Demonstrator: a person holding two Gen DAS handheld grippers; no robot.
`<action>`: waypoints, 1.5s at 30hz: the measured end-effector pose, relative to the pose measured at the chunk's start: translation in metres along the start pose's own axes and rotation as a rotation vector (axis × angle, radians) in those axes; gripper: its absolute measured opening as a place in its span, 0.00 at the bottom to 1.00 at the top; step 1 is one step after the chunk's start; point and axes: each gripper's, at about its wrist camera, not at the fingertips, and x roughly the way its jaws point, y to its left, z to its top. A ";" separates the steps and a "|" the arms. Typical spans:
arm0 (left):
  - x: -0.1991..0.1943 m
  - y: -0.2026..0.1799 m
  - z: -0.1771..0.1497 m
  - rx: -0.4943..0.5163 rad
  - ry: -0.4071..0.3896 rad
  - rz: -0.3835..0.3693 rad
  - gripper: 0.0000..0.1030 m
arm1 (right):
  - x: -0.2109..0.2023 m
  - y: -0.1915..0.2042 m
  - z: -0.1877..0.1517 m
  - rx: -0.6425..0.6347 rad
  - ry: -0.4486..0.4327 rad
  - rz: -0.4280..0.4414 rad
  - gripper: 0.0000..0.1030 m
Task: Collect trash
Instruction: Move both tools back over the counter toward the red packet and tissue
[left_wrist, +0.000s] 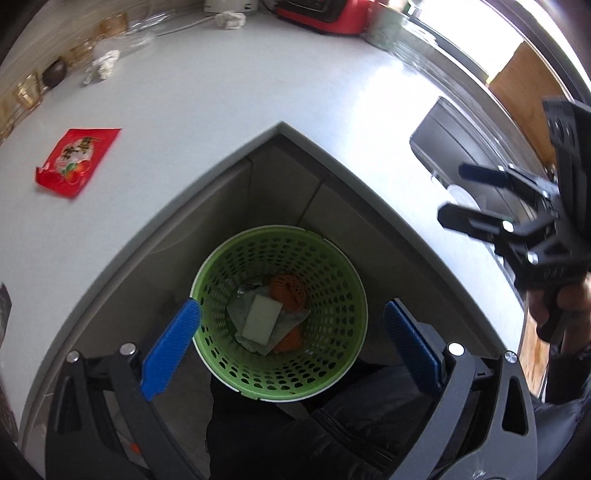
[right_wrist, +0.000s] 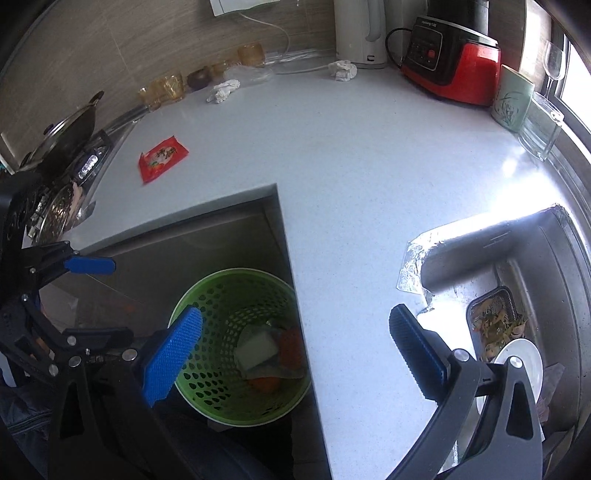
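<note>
I have my left gripper (left_wrist: 291, 343) hanging over the green basket (left_wrist: 207, 273) with its jaws spread and nothing between them, so this drop looks finished; paper and orange scraps lie inside. My right gripper (right_wrist: 295, 350) is spread and empty too. Next I judge a reach to the red wrapper (right_wrist: 162, 157) lying flat on the counter (right_wrist: 351, 155), needing a low pinch.

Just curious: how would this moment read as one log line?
left gripper: open over green basket | right gripper: open | red wrapper: on counter

A home kitchen: countertop (right_wrist: 351, 155), sink (right_wrist: 546, 266), kettle (right_wrist: 360, 33), wok (right_wrist: 70, 129).
</note>
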 end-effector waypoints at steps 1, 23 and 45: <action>-0.001 0.002 0.001 -0.009 -0.004 -0.001 0.93 | 0.001 0.000 0.001 -0.002 0.001 0.000 0.98; -0.029 0.103 0.043 -0.318 -0.114 0.154 0.93 | 0.023 0.016 0.035 0.031 -0.017 0.033 0.98; 0.014 0.235 0.125 -0.777 -0.068 0.342 0.93 | 0.099 0.057 0.208 -0.042 -0.152 0.074 0.98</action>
